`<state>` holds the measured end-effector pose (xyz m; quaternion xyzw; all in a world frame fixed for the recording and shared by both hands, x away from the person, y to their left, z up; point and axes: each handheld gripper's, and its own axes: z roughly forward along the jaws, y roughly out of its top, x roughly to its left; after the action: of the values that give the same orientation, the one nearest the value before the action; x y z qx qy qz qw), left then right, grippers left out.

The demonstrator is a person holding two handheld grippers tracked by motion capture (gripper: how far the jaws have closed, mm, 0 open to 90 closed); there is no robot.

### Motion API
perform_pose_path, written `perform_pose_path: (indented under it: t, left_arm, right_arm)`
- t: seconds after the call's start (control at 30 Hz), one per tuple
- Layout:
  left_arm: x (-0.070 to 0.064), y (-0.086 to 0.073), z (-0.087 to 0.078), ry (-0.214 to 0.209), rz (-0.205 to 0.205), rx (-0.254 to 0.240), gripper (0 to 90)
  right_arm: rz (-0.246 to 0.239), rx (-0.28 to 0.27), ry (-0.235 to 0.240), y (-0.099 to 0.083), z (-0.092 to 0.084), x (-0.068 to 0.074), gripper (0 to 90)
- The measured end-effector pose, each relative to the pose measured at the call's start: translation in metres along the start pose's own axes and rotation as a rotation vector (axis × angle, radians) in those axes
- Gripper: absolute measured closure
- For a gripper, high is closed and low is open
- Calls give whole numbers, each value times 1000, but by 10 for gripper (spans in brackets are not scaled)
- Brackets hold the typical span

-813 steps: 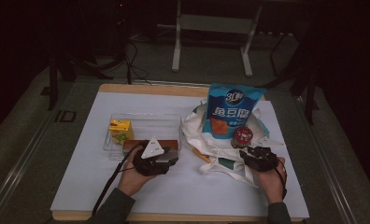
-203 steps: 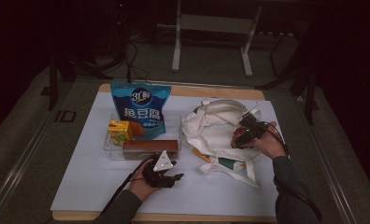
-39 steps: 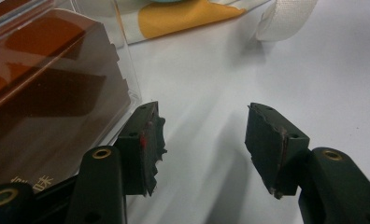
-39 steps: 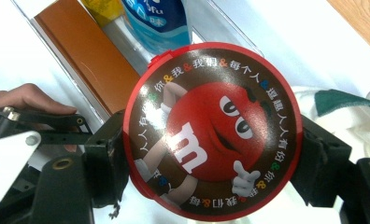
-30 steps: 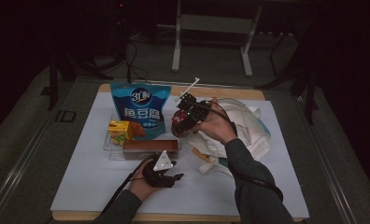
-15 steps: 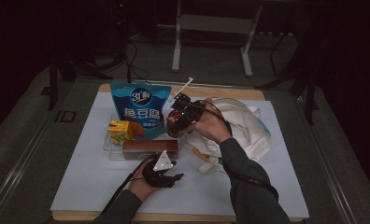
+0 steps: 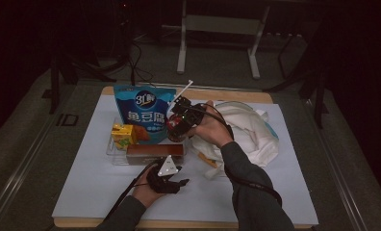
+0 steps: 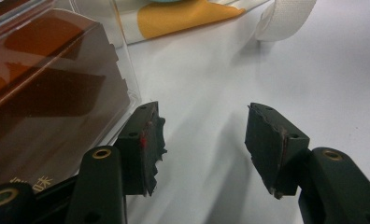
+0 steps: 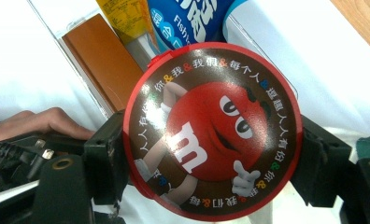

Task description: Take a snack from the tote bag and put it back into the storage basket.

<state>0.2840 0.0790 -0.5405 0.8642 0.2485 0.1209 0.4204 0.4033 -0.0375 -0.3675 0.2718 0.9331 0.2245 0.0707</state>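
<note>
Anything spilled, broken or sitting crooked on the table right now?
Nothing spilled or damaged. The round M&M's tin sits squarely between the right gripper pads, above the clear tray. The white tote bag lies rumpled, not torn.

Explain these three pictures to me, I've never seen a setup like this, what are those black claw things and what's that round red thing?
A person sits at a table and holds a two-jaw gripper in each hand. The high view looks down from above; the other two pictures come from cameras riding on each gripper. The left gripper rests open on the white surface beside a clear tray holding a brown box, a yellow carton and a blue snack bag. The right gripper is shut on a round red candy tin, held over the tray. A white cloth bag lies to the right.
</note>
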Motion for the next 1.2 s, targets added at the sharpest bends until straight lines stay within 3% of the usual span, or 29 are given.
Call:
perform_pose_path:
  t: [0.63, 1.2]
  left_arm:
    - [0, 0, 0, 2, 0, 0, 452]
    - [0, 0, 0, 1, -2, 0, 452]
  right_arm:
    - [-6, 3, 7, 6, 10, 5, 257]
    - [3, 11, -17, 1, 19, -2, 258]
